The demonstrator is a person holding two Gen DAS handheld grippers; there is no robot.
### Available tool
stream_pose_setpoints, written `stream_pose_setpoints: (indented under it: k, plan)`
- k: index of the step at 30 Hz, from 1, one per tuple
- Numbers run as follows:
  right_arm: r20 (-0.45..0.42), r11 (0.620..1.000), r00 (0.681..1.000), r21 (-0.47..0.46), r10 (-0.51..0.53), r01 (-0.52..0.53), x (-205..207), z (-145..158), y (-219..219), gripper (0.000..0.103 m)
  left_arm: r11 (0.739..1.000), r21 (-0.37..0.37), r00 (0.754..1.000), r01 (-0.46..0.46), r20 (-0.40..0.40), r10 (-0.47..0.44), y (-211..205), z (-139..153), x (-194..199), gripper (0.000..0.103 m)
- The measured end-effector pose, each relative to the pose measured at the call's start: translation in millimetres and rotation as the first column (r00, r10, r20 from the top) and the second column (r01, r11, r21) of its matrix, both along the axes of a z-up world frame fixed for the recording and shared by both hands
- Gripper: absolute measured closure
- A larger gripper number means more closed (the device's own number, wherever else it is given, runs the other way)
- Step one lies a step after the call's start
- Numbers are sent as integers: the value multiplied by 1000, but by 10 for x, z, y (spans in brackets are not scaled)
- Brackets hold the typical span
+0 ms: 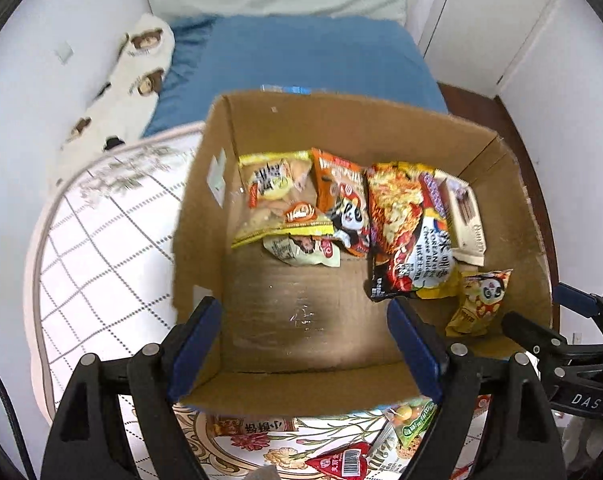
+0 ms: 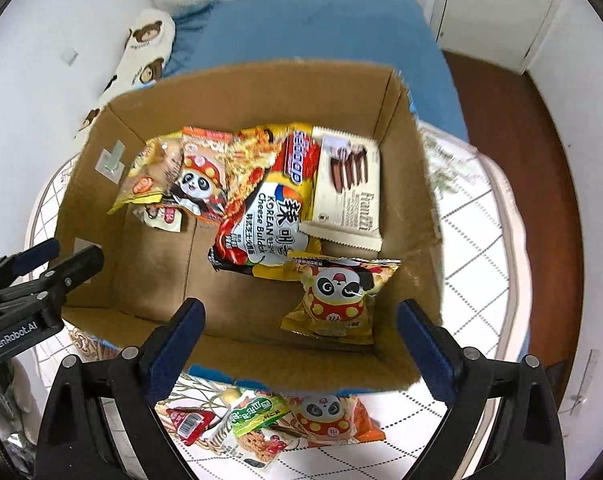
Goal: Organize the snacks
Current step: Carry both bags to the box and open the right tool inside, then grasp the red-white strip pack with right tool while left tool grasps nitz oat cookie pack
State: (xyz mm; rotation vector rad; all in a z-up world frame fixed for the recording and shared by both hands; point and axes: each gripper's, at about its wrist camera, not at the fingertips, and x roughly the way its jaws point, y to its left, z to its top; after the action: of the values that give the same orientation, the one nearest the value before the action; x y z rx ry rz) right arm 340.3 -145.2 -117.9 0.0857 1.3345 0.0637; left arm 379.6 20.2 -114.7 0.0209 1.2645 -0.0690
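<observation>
Snack packets (image 2: pixel 261 208) lie in the cardboard box (image 2: pixel 405 140) ahead of both jaws. Left gripper (image 1: pixel 305 348) and right gripper (image 2: pixel 301 344) jaws stand open, empty.

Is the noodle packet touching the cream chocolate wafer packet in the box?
Touching. The right wrist view shows the noodle packet overlapping the wafer packet's left edge.

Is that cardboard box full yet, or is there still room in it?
Partly filled. Snack packets line the far side of the box, while bare cardboard floor shows near the front.
</observation>
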Motion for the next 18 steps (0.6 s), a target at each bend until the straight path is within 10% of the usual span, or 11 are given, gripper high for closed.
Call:
stream_pose_setpoints:
  k: [18]
  plan:
    - [266, 999, 964, 30, -33, 25, -769, 958, 115, 5, 998, -37, 972, 40, 231, -30, -100, 855, -740, 18]
